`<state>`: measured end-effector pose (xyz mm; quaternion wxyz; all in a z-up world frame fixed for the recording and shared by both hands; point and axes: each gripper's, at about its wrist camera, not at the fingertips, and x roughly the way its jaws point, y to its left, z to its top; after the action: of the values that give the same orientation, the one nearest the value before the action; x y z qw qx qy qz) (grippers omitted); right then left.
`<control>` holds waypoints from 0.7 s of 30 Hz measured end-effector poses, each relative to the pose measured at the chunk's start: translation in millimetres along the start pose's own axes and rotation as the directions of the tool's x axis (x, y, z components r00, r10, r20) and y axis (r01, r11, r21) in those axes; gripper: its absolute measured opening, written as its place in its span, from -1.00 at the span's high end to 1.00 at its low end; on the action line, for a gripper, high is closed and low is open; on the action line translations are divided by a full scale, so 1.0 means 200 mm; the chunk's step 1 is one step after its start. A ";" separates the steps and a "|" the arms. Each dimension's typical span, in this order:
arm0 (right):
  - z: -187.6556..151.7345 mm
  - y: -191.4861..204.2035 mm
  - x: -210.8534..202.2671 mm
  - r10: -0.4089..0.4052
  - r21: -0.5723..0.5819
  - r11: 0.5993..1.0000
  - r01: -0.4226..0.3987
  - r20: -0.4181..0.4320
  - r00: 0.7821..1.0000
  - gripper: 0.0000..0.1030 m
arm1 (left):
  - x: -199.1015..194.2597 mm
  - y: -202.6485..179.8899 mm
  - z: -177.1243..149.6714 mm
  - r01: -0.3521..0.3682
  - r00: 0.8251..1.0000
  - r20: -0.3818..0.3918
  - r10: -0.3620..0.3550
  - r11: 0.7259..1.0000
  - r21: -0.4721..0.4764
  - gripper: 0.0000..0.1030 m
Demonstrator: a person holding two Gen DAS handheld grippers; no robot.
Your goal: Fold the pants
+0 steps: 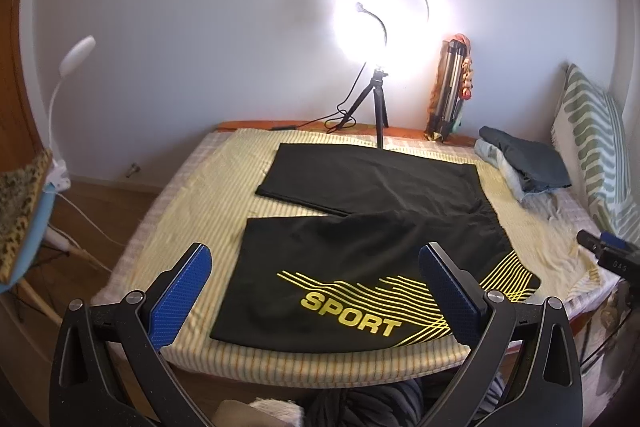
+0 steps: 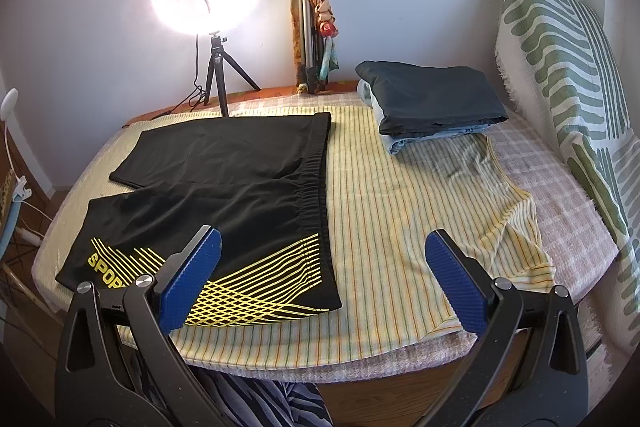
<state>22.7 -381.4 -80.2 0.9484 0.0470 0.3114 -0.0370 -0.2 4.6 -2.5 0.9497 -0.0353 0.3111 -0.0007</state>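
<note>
Black shorts-style pants [image 1: 360, 227] with yellow lines and the word SPORT lie spread flat on a yellow striped sheet [image 1: 208, 187], legs to the left, waistband to the right. They also show in the right wrist view [image 2: 224, 183]. My left gripper [image 1: 316, 267] is open and empty, held above the near leg. My right gripper [image 2: 324, 251] is open and empty, held above the near end of the waistband; its left finger [image 2: 192, 279] overlaps the yellow pattern. The right gripper's body shows at the right edge of the left wrist view [image 1: 612, 255].
A lit ring light on a tripod [image 1: 380, 99] stands at the bed's far edge, next to a folded tripod [image 1: 448, 87]. A stack of folded clothes [image 2: 428, 103] lies at the back right. A green striped cushion [image 2: 568, 67] leans at the right. A clip lamp [image 1: 68, 75] stands left.
</note>
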 end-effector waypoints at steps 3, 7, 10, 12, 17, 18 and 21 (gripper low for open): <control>-0.01 0.01 0.01 -0.003 -0.026 1.000 0.003 -0.009 1.000 -1.00 | 0.03 0.05 -0.01 -0.004 1.000 -0.013 0.003 0.999 -0.034 -0.99; -0.01 0.01 0.03 0.007 -0.056 0.998 -0.008 -0.019 1.000 -1.00 | 0.07 0.10 -0.04 -0.007 0.999 -0.036 0.006 1.000 -0.028 -0.99; -0.01 0.01 0.05 0.023 -0.100 0.995 -0.026 -0.037 0.999 -1.00 | 0.11 0.11 -0.05 -0.025 0.998 -0.049 0.026 1.000 0.016 -0.99; -0.02 0.03 0.07 0.026 -0.149 0.988 -0.034 -0.054 0.998 -1.00 | 0.12 0.12 -0.06 -0.025 0.998 -0.059 0.026 0.999 0.030 -0.99; -0.06 0.11 0.11 0.049 -0.287 0.955 -0.071 -0.082 0.995 -0.97 | 0.20 0.18 -0.12 0.014 0.994 -0.106 -0.010 0.999 0.043 -0.71; -0.07 0.12 0.12 0.065 -0.308 0.947 -0.092 -0.099 0.993 -0.88 | 0.22 0.19 -0.13 0.027 0.993 -0.118 -0.022 0.999 0.038 -0.65; -0.11 0.17 0.17 0.096 -0.379 0.913 -0.151 -0.160 0.982 -0.71 | 0.27 0.22 -0.18 0.073 0.984 -0.166 -0.069 0.997 0.019 -0.48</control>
<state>40.1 -347.1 -116.8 0.9154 -0.1201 0.3738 0.0889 20.8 44.1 -66.8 0.9203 -0.0342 0.3874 -0.0416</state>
